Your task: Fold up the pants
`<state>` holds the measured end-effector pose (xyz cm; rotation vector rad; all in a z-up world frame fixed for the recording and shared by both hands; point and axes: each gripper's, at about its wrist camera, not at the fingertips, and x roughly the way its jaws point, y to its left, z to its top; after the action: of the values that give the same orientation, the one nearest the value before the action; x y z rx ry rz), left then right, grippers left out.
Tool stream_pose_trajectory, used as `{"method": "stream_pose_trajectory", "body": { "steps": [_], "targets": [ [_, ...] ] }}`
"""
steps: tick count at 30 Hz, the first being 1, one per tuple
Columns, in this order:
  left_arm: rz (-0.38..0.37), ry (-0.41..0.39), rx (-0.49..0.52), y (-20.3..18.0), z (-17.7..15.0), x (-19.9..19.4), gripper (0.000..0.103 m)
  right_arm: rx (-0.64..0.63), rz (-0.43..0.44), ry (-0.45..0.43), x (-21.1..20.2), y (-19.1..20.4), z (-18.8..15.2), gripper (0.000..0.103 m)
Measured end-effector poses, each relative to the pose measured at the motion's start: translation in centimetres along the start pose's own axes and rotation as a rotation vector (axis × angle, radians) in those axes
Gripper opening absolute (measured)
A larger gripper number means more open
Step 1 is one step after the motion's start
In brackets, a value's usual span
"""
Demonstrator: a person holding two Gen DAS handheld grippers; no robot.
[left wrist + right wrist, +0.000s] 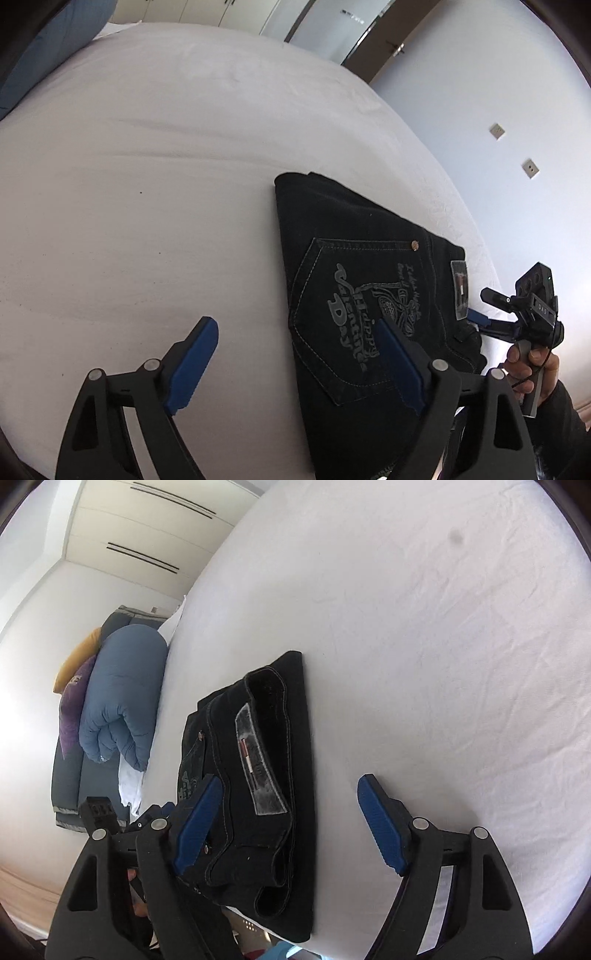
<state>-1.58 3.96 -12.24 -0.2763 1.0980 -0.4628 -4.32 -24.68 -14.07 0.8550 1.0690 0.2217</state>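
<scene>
Both hand-held grippers, left hand-held gripper (295,350) and right hand-held gripper (291,819), gape empty above the folded pants (354,280), lower right; we judge folding finished, next only withdrawing.

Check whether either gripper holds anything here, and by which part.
Nothing held: left gripper and right gripper both gape over the folded black denim pants.

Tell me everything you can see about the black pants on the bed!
The black pants look like thick denim, folded into a flat, compact bundle. A back pocket faces up, with pale stitching, a printed design and a small copper rivet. A grey label sits by the waistband, which curls open at one end. The pants lie on the white bed, close to its edge. Both grippers are open and hold nothing; whether either one touches the pants cannot be told.
</scene>
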Motion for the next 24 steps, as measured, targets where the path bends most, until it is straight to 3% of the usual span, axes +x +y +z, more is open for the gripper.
{"method": "stream_pose_trajectory", "body": {
  "steps": [3, 6, 9, 11, 15, 16, 20, 24],
  "targets": [
    [0.028, 0.094, 0.015, -0.6, 0.8, 2.4, 0.080, -0.014, -0.016, 0.029, 1.2, 0.4, 0.8, 0.066],
    [0.064, 0.123, 0.050, -1.5, 0.9, 3.3, 0.080, -0.051, -0.055, 0.078, 2.7, 1.5, 1.3, 0.053],
    [0.052, 0.157, 0.090, -3.0, 0.9, 4.2, 0.069, -0.057, -0.055, 0.114, 4.2, 1.4, 1.6, 0.040],
    [0.061, 0.168, 0.105, -3.7, 0.9, 4.6, 0.061, -0.028, -0.044, 0.117, 4.7, 1.3, 1.7, 0.036],
    [0.083, 0.161, 0.114, -4.4, 0.7, 4.7, 0.046, -0.065, -0.080, 0.106, 4.8, 2.1, 1.4, 0.029],
    [0.084, 0.154, 0.120, -4.6, 0.7, 4.5, 0.037, -0.078, -0.090, 0.100, 4.9, 2.6, 1.1, 0.024],
    [0.069, 0.128, 0.103, -4.7, 0.5, 3.5, 0.021, -0.201, -0.166, 0.067, 4.2, 5.4, 0.1, 0.015],
    [0.057, 0.081, 0.104, -5.5, 1.1, 2.0, 0.019, -0.309, -0.206, 0.023, 2.9, 8.3, -0.3, 0.013]
  ]
}}
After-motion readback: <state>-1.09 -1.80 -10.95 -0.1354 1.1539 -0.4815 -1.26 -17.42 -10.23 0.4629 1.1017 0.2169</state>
